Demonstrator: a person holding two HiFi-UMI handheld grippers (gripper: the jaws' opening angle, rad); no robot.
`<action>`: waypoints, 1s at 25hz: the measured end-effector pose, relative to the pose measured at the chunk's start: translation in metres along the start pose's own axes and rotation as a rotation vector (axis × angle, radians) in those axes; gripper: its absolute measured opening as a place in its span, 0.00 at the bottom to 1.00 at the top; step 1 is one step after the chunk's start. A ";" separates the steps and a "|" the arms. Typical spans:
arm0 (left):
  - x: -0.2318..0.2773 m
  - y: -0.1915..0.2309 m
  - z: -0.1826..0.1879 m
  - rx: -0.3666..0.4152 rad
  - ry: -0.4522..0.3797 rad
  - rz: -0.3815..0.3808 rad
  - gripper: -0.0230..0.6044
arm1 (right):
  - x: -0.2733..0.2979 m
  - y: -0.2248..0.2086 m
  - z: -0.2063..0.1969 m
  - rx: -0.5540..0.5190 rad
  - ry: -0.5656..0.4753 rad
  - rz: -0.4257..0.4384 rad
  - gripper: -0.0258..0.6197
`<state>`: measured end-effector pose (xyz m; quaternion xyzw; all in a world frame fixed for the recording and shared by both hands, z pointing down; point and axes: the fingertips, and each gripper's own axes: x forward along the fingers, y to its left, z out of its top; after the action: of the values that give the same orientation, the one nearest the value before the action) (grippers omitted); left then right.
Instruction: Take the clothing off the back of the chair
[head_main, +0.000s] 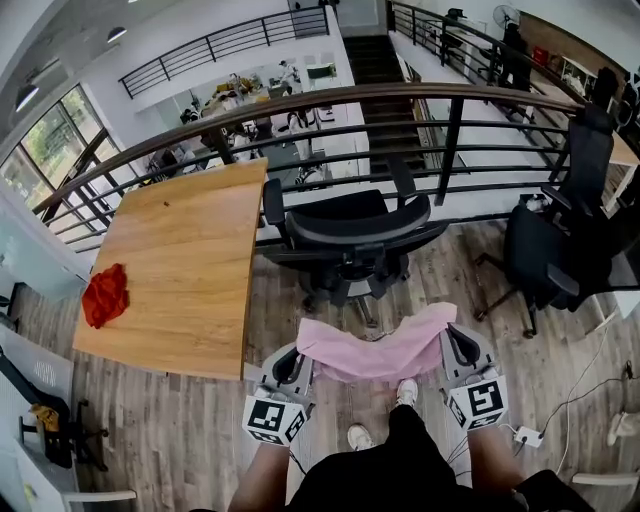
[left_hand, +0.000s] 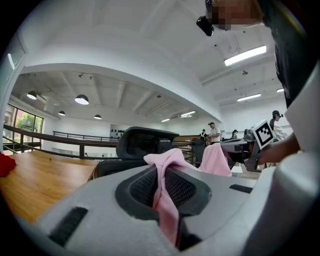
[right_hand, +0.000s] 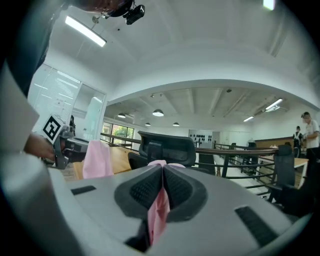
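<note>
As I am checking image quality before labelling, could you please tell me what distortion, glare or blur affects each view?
Head view: strong fisheye bows the railing into an arc; even light, the pink garment sharp. Left gripper view: black vignetted corners, the ceiling strip light blown out. Right gripper view: same vignette, the garment close to the lens slightly soft.

Under me, grey wood-plank floor (head_main: 200, 430). Rectangular light wooden table (head_main: 180, 270) on my left, curved dark metal railing (head_main: 300, 98) beyond it, tall windows (head_main: 45, 140) far left.
</note>
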<state>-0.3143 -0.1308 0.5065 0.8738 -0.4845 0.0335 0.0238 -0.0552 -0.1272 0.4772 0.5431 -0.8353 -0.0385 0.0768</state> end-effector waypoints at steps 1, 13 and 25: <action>-0.001 0.000 -0.001 -0.001 0.000 0.005 0.11 | 0.001 0.002 0.000 0.008 -0.004 0.001 0.06; 0.000 0.002 0.011 0.069 -0.013 0.006 0.11 | 0.007 0.010 0.013 -0.005 -0.049 0.010 0.05; -0.005 0.012 0.018 0.104 -0.020 0.022 0.11 | 0.004 0.009 0.018 -0.020 -0.063 0.016 0.05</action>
<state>-0.3265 -0.1344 0.4880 0.8689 -0.4917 0.0501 -0.0266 -0.0674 -0.1273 0.4607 0.5339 -0.8413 -0.0635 0.0560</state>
